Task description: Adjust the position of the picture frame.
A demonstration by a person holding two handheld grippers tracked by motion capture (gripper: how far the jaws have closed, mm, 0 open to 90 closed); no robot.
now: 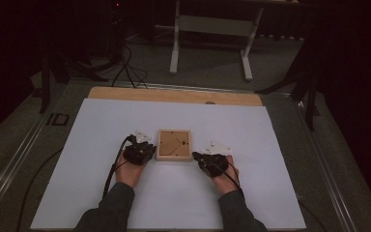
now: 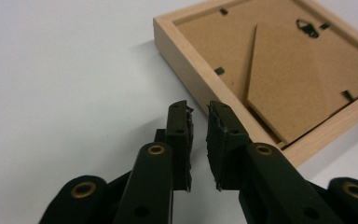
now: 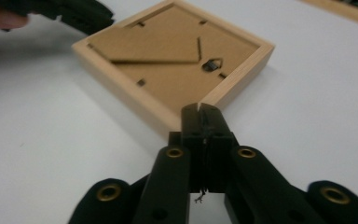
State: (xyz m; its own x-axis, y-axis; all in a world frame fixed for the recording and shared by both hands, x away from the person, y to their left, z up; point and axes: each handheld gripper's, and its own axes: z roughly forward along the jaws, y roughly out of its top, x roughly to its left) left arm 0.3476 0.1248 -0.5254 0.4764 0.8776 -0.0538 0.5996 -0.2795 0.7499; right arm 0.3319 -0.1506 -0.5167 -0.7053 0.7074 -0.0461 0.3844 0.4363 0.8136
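The picture frame (image 1: 174, 144) lay face down between both grippers on the white table (image 1: 101, 193). The left gripper (image 2: 198, 112), jaws slightly parted, sat just beside its near edge; the right gripper (image 3: 201, 109), jaws pressed together and empty, pointed at its corner.

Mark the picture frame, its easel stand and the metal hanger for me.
picture frame (image 1: 174, 157), high view, on its near wooden rail.
easel stand (image 2: 289, 79), left gripper view, middle of the brown flap.
metal hanger (image 2: 308, 28), left gripper view, on the dark hook near the far rail.
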